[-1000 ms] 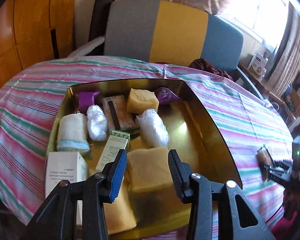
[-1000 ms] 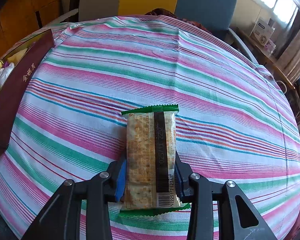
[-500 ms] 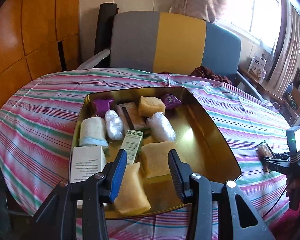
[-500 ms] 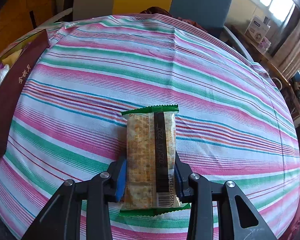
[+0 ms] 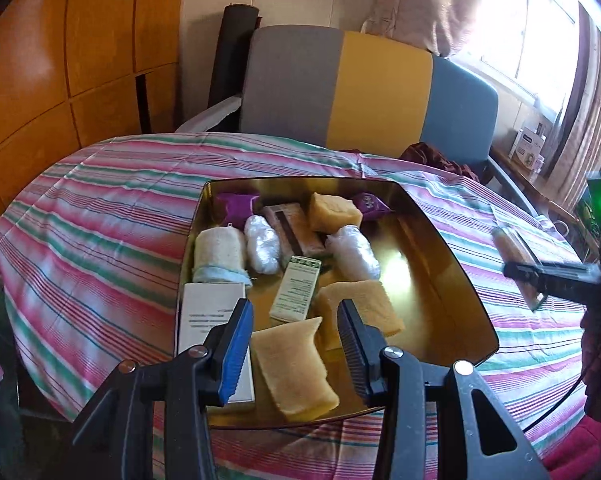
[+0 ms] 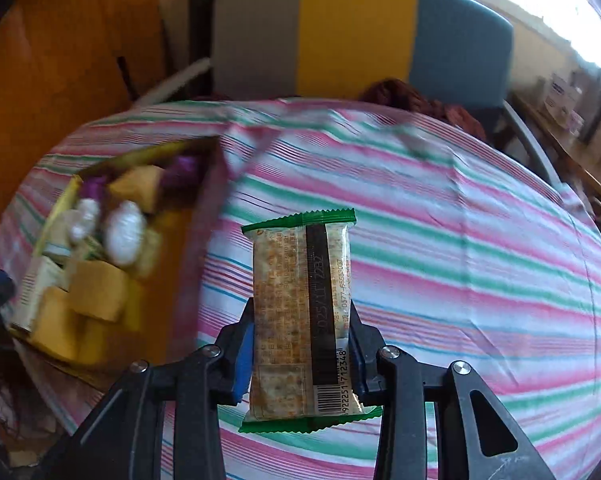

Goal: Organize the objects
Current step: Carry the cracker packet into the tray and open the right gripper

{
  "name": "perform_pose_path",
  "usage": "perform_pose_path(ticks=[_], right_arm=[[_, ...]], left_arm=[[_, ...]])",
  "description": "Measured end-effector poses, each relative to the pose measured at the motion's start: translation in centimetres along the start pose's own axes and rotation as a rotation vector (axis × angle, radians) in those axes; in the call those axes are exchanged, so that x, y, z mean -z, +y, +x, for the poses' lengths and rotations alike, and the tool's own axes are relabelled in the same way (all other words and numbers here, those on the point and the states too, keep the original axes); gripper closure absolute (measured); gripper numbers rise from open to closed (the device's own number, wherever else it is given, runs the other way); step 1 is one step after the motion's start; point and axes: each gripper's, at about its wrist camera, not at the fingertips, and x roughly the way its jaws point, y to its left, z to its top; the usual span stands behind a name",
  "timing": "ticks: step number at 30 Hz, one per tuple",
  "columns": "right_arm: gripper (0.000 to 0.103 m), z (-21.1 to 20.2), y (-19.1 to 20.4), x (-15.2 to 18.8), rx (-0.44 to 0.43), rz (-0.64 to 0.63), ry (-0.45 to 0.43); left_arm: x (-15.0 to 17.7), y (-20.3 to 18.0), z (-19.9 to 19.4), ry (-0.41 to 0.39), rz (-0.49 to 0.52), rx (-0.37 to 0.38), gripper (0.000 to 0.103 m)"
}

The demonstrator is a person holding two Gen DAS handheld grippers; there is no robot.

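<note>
A gold tin tray [image 5: 412, 280] sits on the striped tablecloth [image 5: 100, 220]. It holds yellow sponges [image 5: 292, 364], a white box [image 5: 208, 312], a small green-and-white box [image 5: 296, 294], a rolled white cloth [image 5: 220, 254], clear-wrapped bundles [image 5: 354, 252], purple packets [image 5: 236, 204] and a cracker packet [image 5: 292, 228]. My left gripper [image 5: 296, 320] hovers open over the tray's near edge, nothing between its fingers. My right gripper [image 6: 300, 320] is shut on a green-edged cracker packet [image 6: 296, 264], held in the air to the right of the tray's maroon wall [image 6: 196, 240]. The left wrist view shows that packet [image 5: 512, 248] blurred at the right.
A chair with a grey, yellow and blue back [image 5: 360, 92] stands behind the table, with a dark red cloth [image 5: 440, 160] on its seat. Wooden panels [image 5: 60, 60] line the left wall. Striped cloth [image 6: 460, 260] stretches to the right of the tray.
My right gripper has lifted the cracker packet off the cloth and swung toward the tray, which now shows at its left. My left gripper has drawn back slightly, still open.
</note>
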Motion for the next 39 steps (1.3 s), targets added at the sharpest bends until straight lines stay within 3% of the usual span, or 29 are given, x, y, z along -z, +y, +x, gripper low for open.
perform_pose_path(ticks=[5,11,21,23,30,32,35,39], right_arm=[[0.064,0.6,6.2,-3.0,-0.061,-0.06,-0.016],[0.064,3.9,10.4,-5.2,-0.049,-0.099,0.03],[0.063,9.3,13.2,-6.3,0.044,-0.155,0.1],[0.059,9.5,13.1,-6.1,0.03,-0.144,0.103],[0.054,7.0,12.7,-4.7,-0.007,-0.126,0.031],[0.045,5.8,12.7,-3.9,-0.017,-0.116,0.001],[0.04,3.5,12.6,-2.4,-0.039,-0.1,-0.046],[0.031,0.6,12.6,0.1,-0.021,-0.104,-0.13]], left_arm=[[0.0,0.8,0.0,0.003,-0.021,-0.006,0.059],[0.2,1.9,0.3,0.016,-0.046,-0.018,0.057],[0.4,3.4,0.9,0.018,-0.081,-0.065,0.047],[0.3,3.3,0.8,0.009,-0.069,-0.081,0.039],[-0.1,1.9,-0.3,-0.045,-0.025,-0.128,0.035],[-0.3,1.3,-0.8,-0.065,-0.014,-0.151,0.034],[-0.4,0.4,-1.9,-0.101,0.013,-0.193,0.033],[-0.1,-0.4,-3.4,-0.128,0.016,-0.187,0.033]])
